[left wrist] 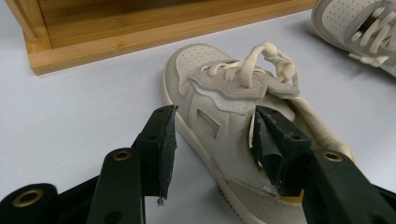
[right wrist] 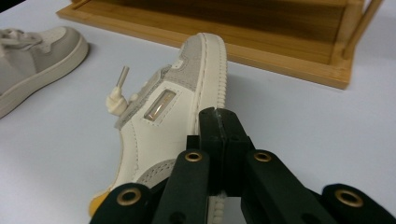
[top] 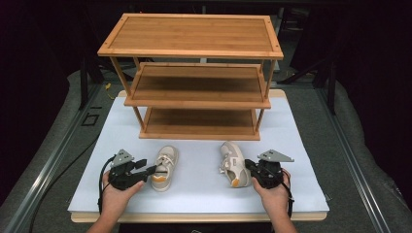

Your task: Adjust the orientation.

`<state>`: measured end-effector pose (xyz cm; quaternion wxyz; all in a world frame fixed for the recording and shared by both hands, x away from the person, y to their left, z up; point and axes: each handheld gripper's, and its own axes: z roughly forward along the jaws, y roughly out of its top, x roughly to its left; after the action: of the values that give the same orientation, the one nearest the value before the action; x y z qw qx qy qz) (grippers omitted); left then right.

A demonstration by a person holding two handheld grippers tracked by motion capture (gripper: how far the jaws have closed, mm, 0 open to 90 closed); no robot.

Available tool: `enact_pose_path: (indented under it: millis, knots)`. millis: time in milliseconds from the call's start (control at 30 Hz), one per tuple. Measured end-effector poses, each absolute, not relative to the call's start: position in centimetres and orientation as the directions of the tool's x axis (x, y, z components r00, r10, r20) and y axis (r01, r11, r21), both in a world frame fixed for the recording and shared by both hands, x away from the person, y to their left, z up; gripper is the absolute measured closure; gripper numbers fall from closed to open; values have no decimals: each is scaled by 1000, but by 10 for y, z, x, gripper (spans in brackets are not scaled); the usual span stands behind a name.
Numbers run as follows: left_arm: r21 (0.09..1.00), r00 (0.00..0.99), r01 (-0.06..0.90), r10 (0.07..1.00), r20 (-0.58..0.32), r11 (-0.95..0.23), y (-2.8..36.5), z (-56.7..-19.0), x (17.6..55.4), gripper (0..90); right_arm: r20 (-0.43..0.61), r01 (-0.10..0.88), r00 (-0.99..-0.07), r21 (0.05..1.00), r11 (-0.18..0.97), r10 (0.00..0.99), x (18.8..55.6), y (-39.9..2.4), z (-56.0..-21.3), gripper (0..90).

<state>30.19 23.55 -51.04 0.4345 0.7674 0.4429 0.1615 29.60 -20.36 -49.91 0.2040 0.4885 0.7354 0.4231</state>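
Observation:
Two small beige shoes lie on the white mat in front of a wooden rack. The left shoe (top: 164,167) (left wrist: 219,107) stands upright with its toe toward the rack. My left gripper (top: 151,171) (left wrist: 215,119) is open, and its jaws straddle that shoe's near side wall: one stands inside the shoe's opening, the other outside, clear of the sole. The right shoe (top: 232,162) (right wrist: 159,116) is tipped on its side, sole toward my right gripper (top: 248,166) (right wrist: 217,114). That gripper's jaws are shut together right at the edge of the sole, with nothing visibly between them.
The three-tier bamboo rack (top: 194,48) (left wrist: 140,32) (right wrist: 280,51) stands at the back of the white mat (top: 194,194), all shelves bare. The right shoe (left wrist: 364,28) is also at the top right of the left gripper view. Bare mat lies between the shoes.

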Motion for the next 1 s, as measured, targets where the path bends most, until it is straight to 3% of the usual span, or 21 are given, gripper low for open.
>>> enact_pose_path:
  millis: [267, 567, 767, 1000]
  knots:
    - [807, 556, 548, 817, -154, -221, 237, -512, 303, 494, 183, 600, -355, 796, 73, 917, 307, -227, -509, 900]
    - [804, 556, 564, 807, -199, -190, 238, -515, 306, 494, 208, 672, -314, 738, 61, 926, 317, -238, -525, 893]
    - [803, 555, 568, 805, -209, -182, 238, -516, 307, 492, 196, 638, -281, 770, 30, 939, 310, -240, -515, 755]
    - [803, 553, 568, 807, -210, -180, 237, -516, 307, 491, 185, 585, -290, 811, 21, 939, 301, -236, -504, 658]
